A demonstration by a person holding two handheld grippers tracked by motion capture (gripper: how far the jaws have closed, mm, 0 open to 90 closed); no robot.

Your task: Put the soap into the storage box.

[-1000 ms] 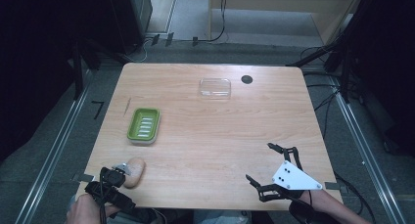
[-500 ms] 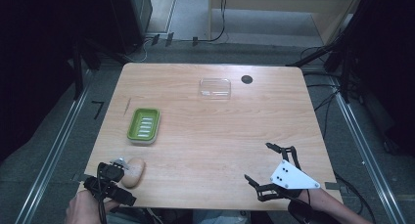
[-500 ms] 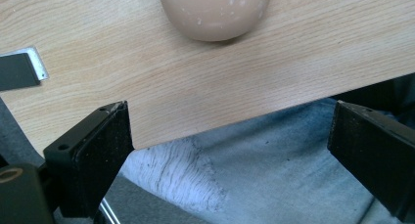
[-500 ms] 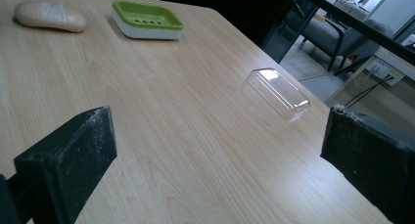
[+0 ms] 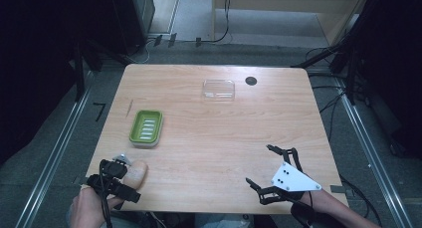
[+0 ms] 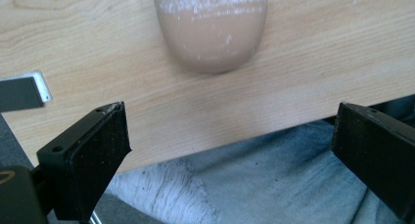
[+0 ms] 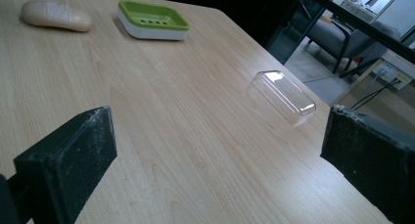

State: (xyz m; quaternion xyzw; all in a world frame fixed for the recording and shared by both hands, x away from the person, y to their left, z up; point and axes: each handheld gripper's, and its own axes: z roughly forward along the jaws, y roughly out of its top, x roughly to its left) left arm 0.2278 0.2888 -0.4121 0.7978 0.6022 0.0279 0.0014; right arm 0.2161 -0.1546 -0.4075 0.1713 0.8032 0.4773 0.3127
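Two grippers sit at the near edge of the wooden table point(image 5: 214, 138), each with its jaws spread wide and nothing between them. The left gripper point(image 5: 115, 178) is at the near left corner in the high view, held by a hand point(image 5: 89, 210) that comes in from below. Just beyond its fingers point(image 6: 85, 158) lies a tan bar of soap point(image 5: 137, 173). The left gripper view shows what the high view cannot: the soap's rounded end point(image 6: 213, 28) sits ahead of the gap between the jaws, apart from both, with a pale whitish patch on its top. That same view shows the table edge running across between the jaws, with grey fabric below it.

The right gripper point(image 5: 271, 171), with its white three-cornered plate, is at the near right. From its own view, the clear plastic lid point(image 7: 284, 97) lies ahead, nearer its right finger point(image 7: 372, 155), well apart from it. Far beyond the left finger point(image 7: 68, 160) stand the green soap dish point(image 7: 152, 19) and, beside it, the soap point(image 7: 56, 14).

From above, the dish point(image 5: 146, 127) proves to be beyond the left gripper's fingers, and its slotted green insert shows. The lid point(image 5: 218, 89) lies near the far edge, with a small dark disc point(image 5: 251, 80) just beside it; the right gripper view leaves that disc out.
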